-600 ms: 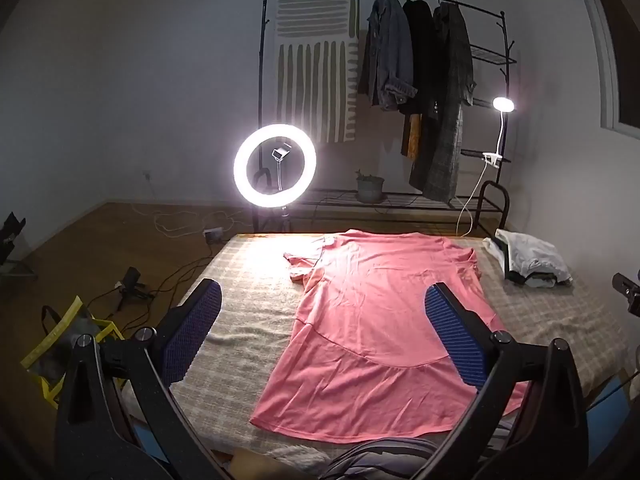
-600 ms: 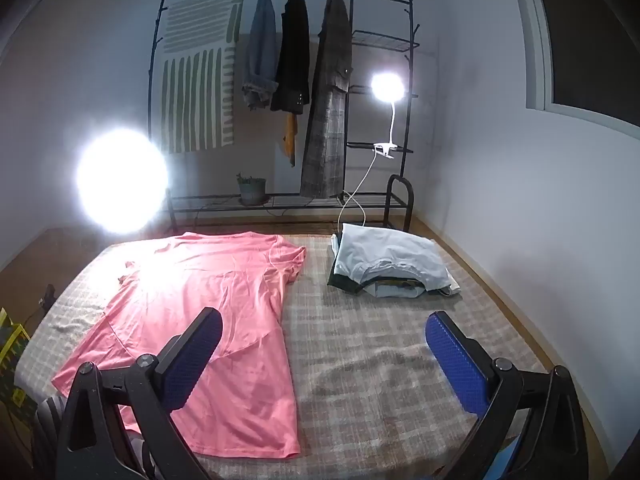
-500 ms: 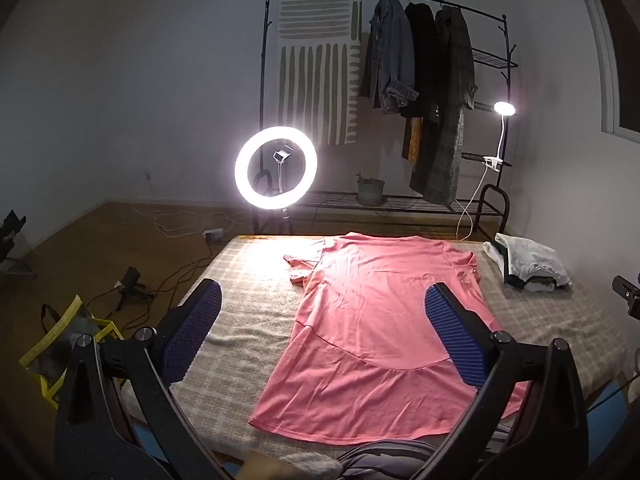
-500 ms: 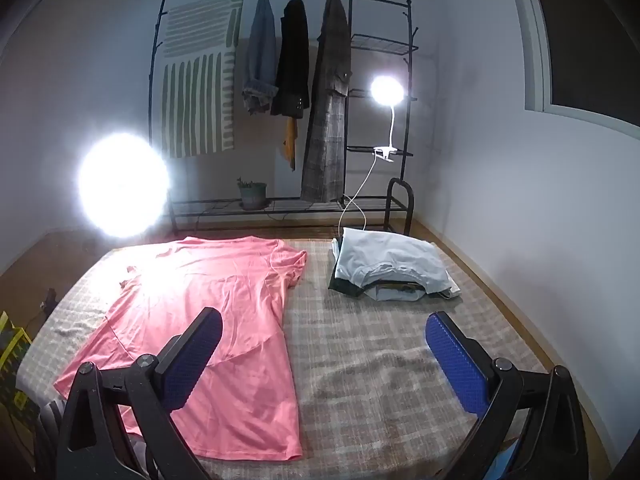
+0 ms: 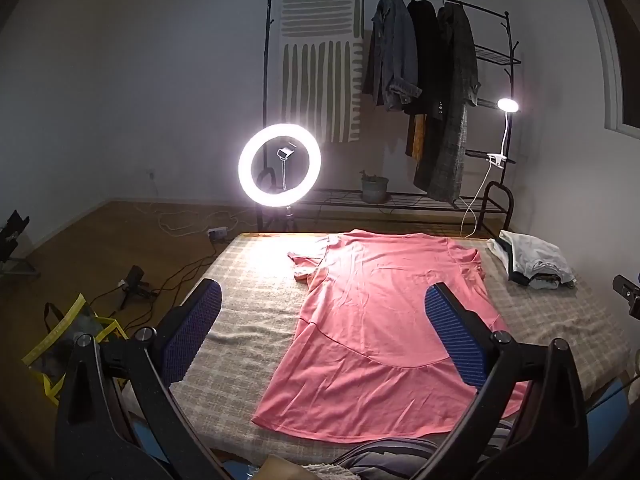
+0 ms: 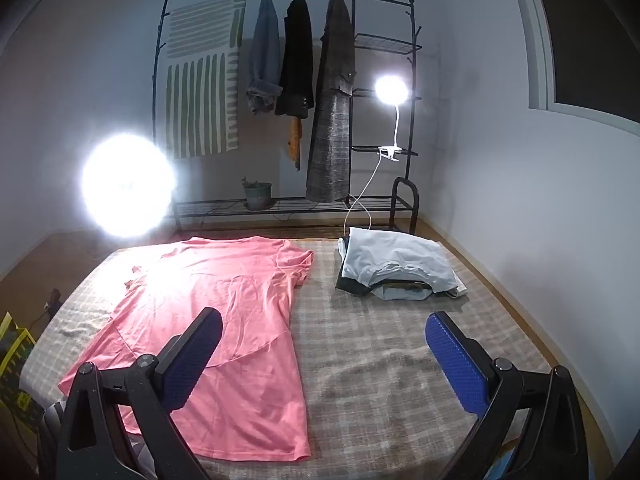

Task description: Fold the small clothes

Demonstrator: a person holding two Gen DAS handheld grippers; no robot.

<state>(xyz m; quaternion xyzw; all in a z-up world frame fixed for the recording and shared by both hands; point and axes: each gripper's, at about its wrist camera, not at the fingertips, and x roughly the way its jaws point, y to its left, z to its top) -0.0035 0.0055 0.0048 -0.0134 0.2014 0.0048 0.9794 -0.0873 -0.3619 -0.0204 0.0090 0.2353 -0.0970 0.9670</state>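
We hold the left gripper and right gripper above the checked bed cover, both spread wide and empty, while the pink shirt lies flat beside a pile of folded clothes.
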